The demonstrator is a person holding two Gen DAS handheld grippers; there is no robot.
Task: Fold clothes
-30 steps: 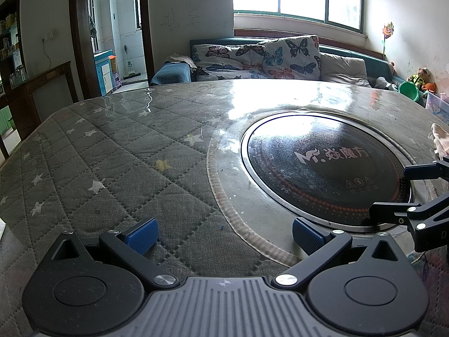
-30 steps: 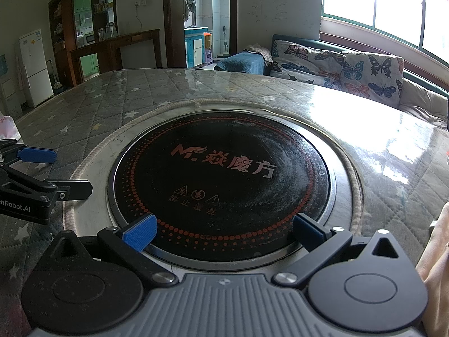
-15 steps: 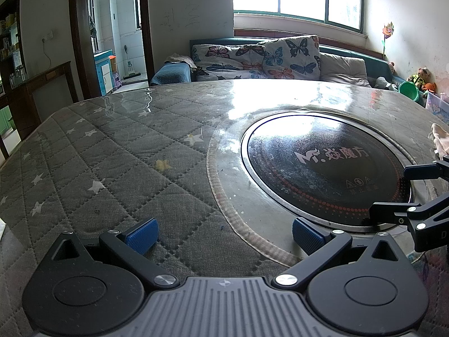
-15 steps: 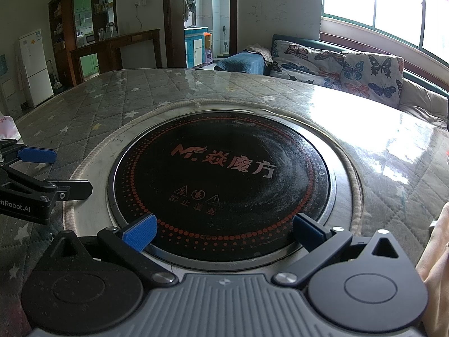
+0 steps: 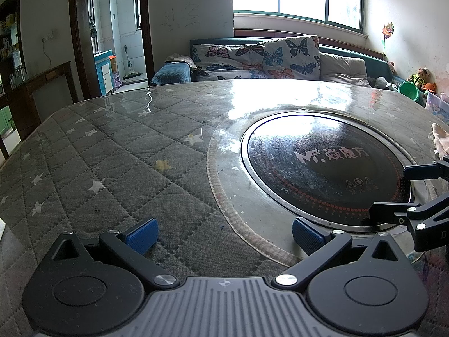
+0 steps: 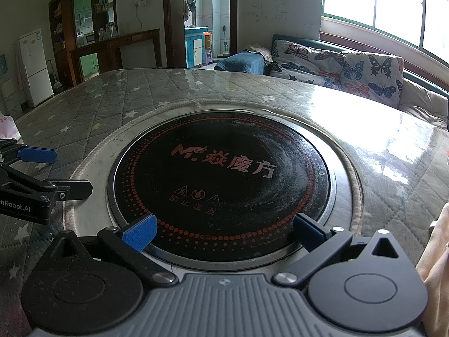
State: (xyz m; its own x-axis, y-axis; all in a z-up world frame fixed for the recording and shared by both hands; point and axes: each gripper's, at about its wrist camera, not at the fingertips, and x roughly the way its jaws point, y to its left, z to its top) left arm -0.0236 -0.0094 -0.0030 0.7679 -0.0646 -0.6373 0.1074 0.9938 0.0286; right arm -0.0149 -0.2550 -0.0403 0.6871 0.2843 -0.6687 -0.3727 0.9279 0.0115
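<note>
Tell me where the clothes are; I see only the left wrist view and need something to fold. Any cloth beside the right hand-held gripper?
Observer: Yes, pale cloth runs down the frame edge, right of the right hand-held gripper.
Operator: Is it holding any?
Observer: No; its blue pads stand apart over the cooktop rim, nothing between.
Operator: Anything on my side?
Observer: A white, pink-printed item past the left hand-held gripper, too cropped to identify.

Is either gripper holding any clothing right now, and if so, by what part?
Nothing is held. The left gripper and right gripper are both open and empty above the table.
</note>
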